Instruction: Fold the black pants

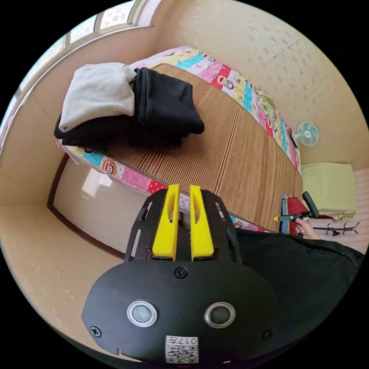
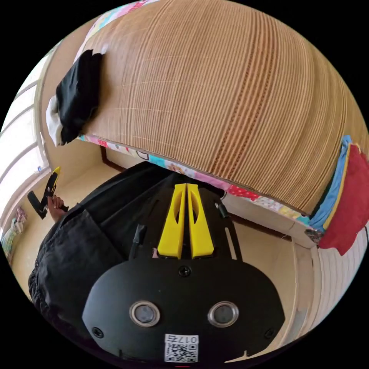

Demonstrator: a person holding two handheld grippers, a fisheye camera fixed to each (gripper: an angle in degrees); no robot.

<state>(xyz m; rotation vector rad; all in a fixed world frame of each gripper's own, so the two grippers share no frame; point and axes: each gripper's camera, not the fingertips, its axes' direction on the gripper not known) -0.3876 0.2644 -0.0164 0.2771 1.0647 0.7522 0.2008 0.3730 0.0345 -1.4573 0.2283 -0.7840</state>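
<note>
The black pants (image 1: pixel 165 103) lie folded in a thick bundle at one end of the bed, on a striped bamboo mat (image 1: pixel 230 153). A white garment (image 1: pixel 96 92) rests beside them on more black cloth (image 1: pixel 88 132). In the right gripper view the same pile (image 2: pixel 77 96) sits far off at the mat's corner. My left gripper (image 1: pixel 183 187) hangs over the bed's edge, away from the pile, its yellow jaws a narrow gap apart with nothing between them. My right gripper (image 2: pixel 186 185) is shut and empty, off the bed's side. Each gripper also appears in the other's view, held in a hand (image 1: pixel 292 217) (image 2: pixel 48 188).
A colourful quilt (image 1: pixel 226 77) borders the mat. Red and blue cloths (image 2: pixel 346 200) hang at the bed's other end. A small fan (image 1: pixel 307 133), a green cushion (image 1: pixel 328 184) and a coat stand (image 1: pixel 338 230) are nearby. The person's black clothing (image 2: pixel 77 250) is close to both grippers.
</note>
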